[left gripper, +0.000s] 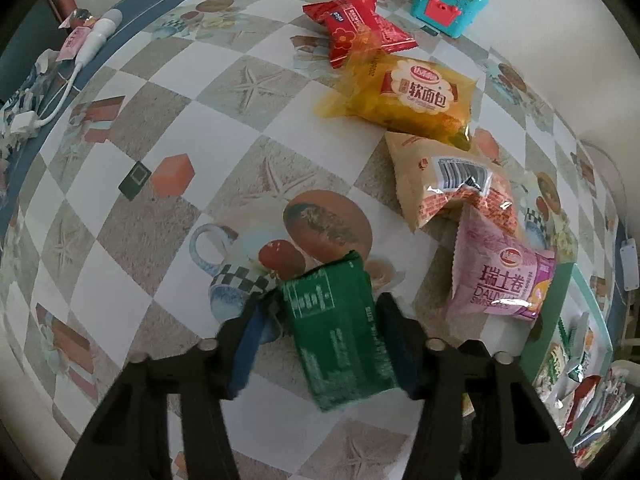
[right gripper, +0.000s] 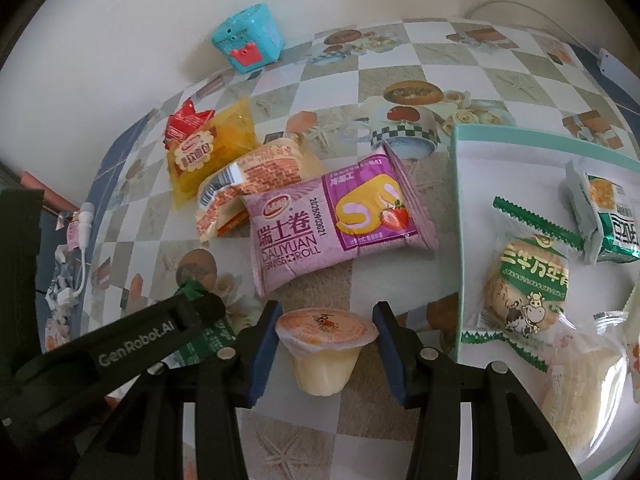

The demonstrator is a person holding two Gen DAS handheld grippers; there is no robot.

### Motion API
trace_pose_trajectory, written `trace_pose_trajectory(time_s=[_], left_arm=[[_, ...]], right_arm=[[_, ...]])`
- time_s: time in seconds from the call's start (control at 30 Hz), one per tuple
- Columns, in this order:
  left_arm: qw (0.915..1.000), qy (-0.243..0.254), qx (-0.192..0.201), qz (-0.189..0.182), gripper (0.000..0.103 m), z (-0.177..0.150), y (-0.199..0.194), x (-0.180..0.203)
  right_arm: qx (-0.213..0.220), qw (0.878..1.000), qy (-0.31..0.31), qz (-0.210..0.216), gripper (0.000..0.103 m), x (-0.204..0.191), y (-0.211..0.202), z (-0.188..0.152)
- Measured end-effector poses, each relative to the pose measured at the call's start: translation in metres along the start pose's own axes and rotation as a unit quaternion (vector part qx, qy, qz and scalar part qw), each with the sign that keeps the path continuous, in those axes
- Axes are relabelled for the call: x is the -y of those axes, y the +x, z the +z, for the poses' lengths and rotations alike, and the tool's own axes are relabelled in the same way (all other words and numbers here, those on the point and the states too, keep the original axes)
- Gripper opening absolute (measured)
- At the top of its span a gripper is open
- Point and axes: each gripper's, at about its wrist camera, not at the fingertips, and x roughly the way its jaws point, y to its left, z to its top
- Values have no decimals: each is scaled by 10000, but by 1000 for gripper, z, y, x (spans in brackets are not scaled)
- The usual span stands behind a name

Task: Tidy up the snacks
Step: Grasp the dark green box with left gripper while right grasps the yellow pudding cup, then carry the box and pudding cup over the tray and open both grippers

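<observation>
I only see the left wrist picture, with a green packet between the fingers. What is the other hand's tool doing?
Observer: The right gripper holds a small jelly cup between its pads, by the rim of its lid.
Operator: And the mint-edged thing at my right edge, what is in it?
Observer: That is a tray. A biscuit packet with a cartoon cow lies in it, beside a green-and-white packet.
Operator: Does the pink packet have a picture on it?
Observer: Yes, the pink Swiss roll packet shows a roll slice and a strawberry on its front.
</observation>
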Motion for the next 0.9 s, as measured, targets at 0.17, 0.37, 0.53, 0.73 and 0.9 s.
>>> trace_pose_trajectory(time_s=[0.17, 0.37, 0.53, 0.73, 0.9], left_arm=[[9999, -79, 43, -123, 41, -4, -10, -4], [9994, -110, 229, -248, 41, -4, -34, -11], [9975, -69, 575, -415, 41, -7, -67, -11], [9937, -6, 963, -567, 41, -12, -100, -8], [9914, 189, 1125, -637, 41, -17, -113, 10]], right_arm=[[160, 9998, -106, 15, 50, -6, -14, 0], [529, 9986, -40, 56, 50, -6, -43, 5], [930, 9957, 12, 3, 50, -6, -78, 9], [1224, 9918, 329, -156, 50, 7, -112, 11], [1293, 9892, 603, -350, 50, 24, -126, 11]])
